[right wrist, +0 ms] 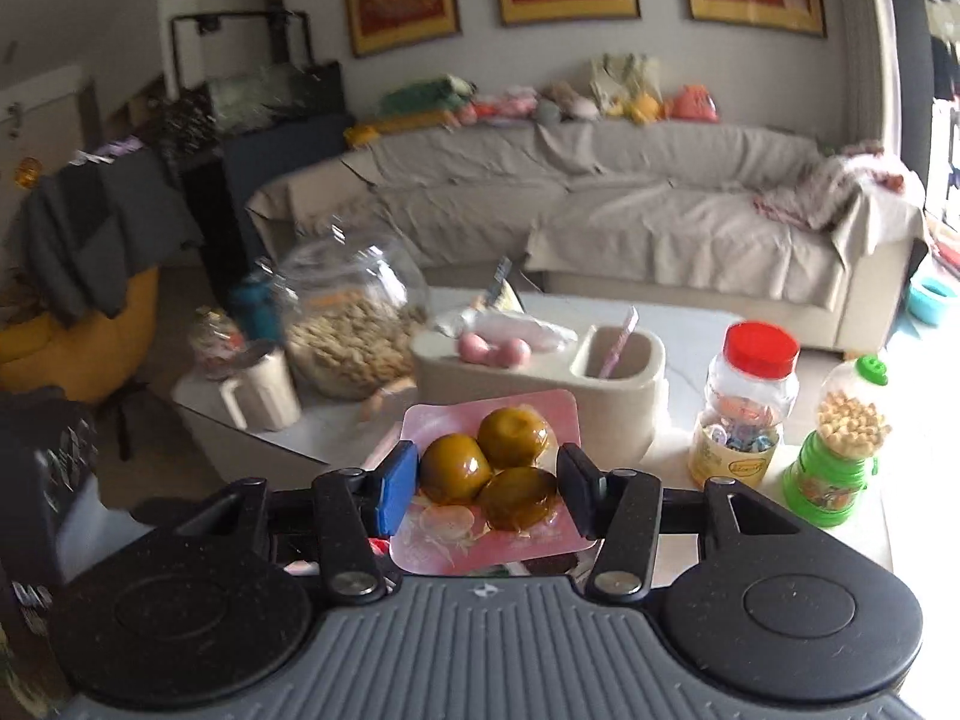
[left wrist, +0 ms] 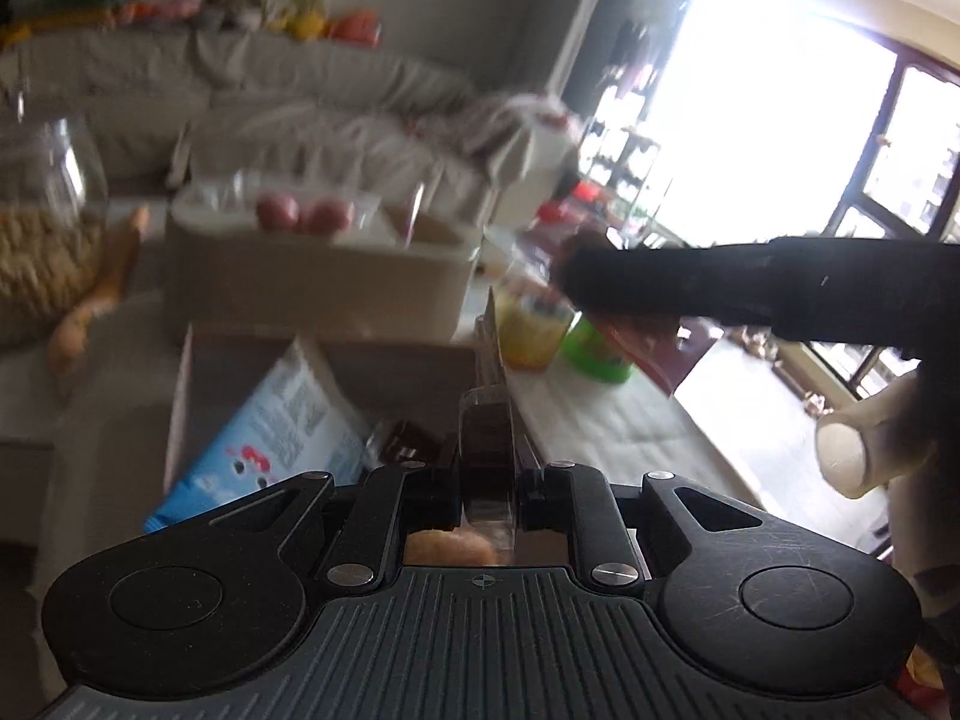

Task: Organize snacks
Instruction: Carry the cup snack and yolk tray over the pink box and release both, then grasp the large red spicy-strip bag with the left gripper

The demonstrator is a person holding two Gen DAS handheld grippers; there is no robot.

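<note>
**Two hands, two snack packs, one box ahead**

The right gripper [right wrist: 487,492] pinches a flat pink plastic pack [right wrist: 540,414] with three shiny brown-green round sweets on top. One finger presses on each side edge. The pack's long way points forward, away from the fingers, and it is lifted off the white table [right wrist: 690,324].

Right behind the pack sits a beige plastic box with two open parts [right wrist: 624,414]. The big part has pink round snacks in a clear bag [right wrist: 495,351]. The small part has a pink stick [right wrist: 618,348] leaning in it. I think the pack goes there, so the right hand is the nearer one and only has to go forward and down.

To the right of that path stand a clear jar with a red lid [right wrist: 744,408] and a green candy pot with nuts [right wrist: 840,456]. They could get bumped. A big round glass jar of peanuts [right wrist: 354,330] stands to the left.

The left gripper [left wrist: 489,468] has its fingers almost together on a thin clear packet with brown inside [left wrist: 489,414], seen from its edge. Down to its left is a brown cardboard box [left wrist: 384,354] with a blue and white bag [left wrist: 282,420] in it.
</note>
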